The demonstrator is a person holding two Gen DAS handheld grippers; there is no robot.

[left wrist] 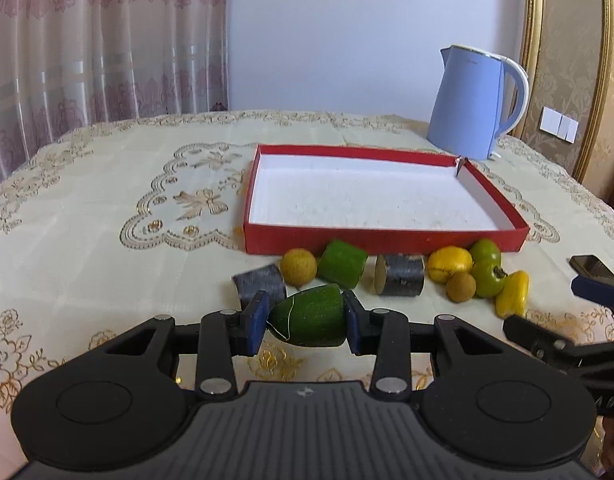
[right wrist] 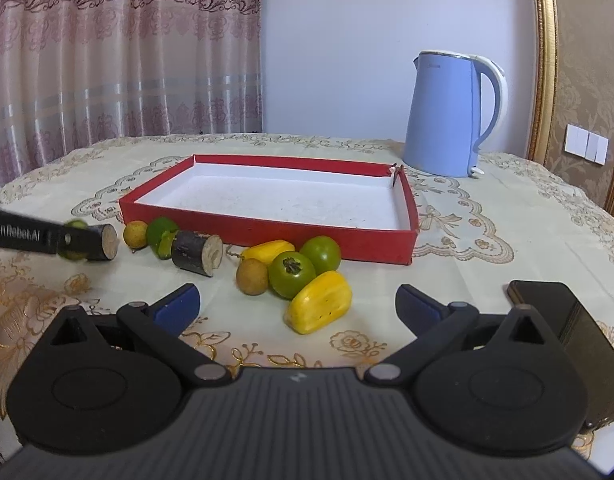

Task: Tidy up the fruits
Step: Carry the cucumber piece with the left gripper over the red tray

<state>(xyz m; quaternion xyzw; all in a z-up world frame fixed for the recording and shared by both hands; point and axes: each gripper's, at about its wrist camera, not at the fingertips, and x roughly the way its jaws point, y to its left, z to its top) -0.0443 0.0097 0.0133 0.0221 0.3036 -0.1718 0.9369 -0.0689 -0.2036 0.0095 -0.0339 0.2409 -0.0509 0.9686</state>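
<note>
My left gripper (left wrist: 307,319) is shut on a dark green cucumber piece (left wrist: 311,316), its blue pads pressing both ends; in the right wrist view it shows blurred at the far left (right wrist: 73,240). Behind it a row of fruit lies before the red box (left wrist: 383,237): two dark cane pieces (left wrist: 401,280), a round longan (left wrist: 298,266), a light green chunk (left wrist: 343,266), yellow pieces (left wrist: 450,265) and green tomatoes (left wrist: 487,276). My right gripper (right wrist: 299,305) stands open just short of a yellow piece (right wrist: 321,302), not touching it. The box holds nothing.
A blue kettle (right wrist: 447,120) stands behind the box's far right corner. A black phone (right wrist: 563,320) lies on the embroidered tablecloth (left wrist: 107,208) just right of my right gripper. A curtain and wall close off the back of the table.
</note>
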